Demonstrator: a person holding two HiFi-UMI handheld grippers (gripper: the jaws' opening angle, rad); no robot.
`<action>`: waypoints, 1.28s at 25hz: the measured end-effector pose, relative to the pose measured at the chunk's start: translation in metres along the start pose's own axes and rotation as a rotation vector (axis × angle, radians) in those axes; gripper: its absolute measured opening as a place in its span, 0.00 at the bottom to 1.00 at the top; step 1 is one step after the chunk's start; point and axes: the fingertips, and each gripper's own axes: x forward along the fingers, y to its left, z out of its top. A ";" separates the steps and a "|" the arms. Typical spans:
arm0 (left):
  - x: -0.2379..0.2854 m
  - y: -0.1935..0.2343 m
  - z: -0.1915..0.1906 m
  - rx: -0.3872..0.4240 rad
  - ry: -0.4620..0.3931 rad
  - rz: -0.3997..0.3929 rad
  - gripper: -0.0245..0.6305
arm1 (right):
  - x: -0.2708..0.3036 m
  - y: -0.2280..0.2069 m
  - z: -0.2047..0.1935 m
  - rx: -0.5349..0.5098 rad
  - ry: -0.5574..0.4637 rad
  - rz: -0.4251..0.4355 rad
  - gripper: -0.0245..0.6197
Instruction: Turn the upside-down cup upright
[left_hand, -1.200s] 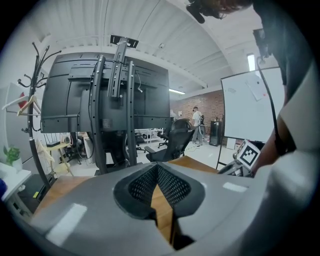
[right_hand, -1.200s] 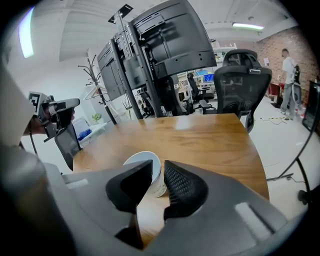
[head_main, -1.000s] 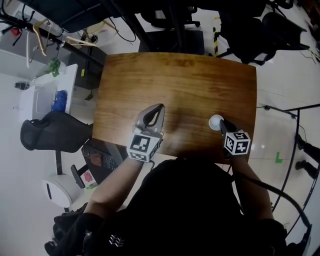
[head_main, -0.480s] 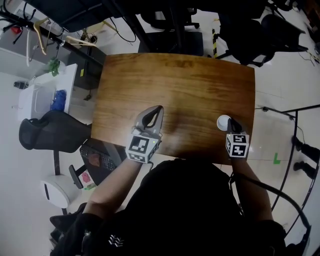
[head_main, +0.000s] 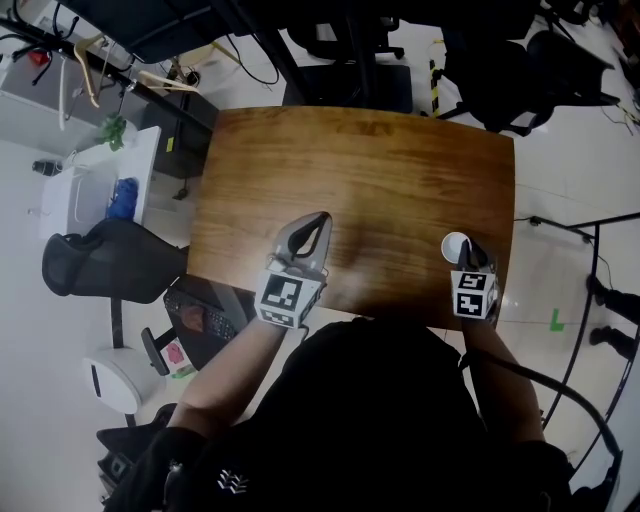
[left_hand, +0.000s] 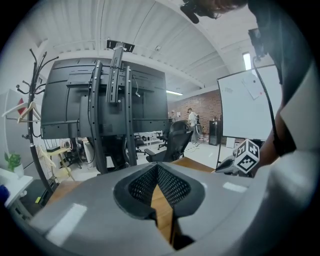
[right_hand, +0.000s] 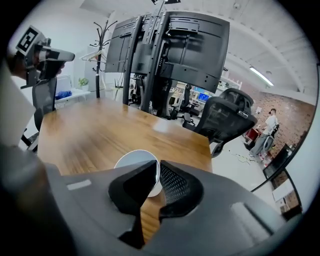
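Right gripper (right_hand: 156, 169), fingers (right_hand: 176, 186): clenched on the wall of the small white round cup (right_hand: 134, 161), having narrowed onto it within the last second. Cup: carried slightly toward the right edge of the brown wooden desk (right_hand: 100, 132), rolled with the hand, round face tilted up (mouth or base, unclear). Flip judged under way, not finished. Left gripper (head_main: 319, 216): fingers together, empty, unmoved.
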 end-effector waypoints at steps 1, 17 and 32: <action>-0.001 0.001 0.000 0.000 -0.001 0.004 0.04 | 0.001 -0.006 -0.002 -0.006 0.011 -0.018 0.08; -0.017 0.014 0.005 0.003 -0.011 0.044 0.04 | 0.011 0.046 -0.001 -0.011 -0.008 0.110 0.08; -0.018 0.015 0.009 -0.013 -0.031 0.048 0.04 | 0.007 0.016 0.001 -0.176 0.033 -0.019 0.09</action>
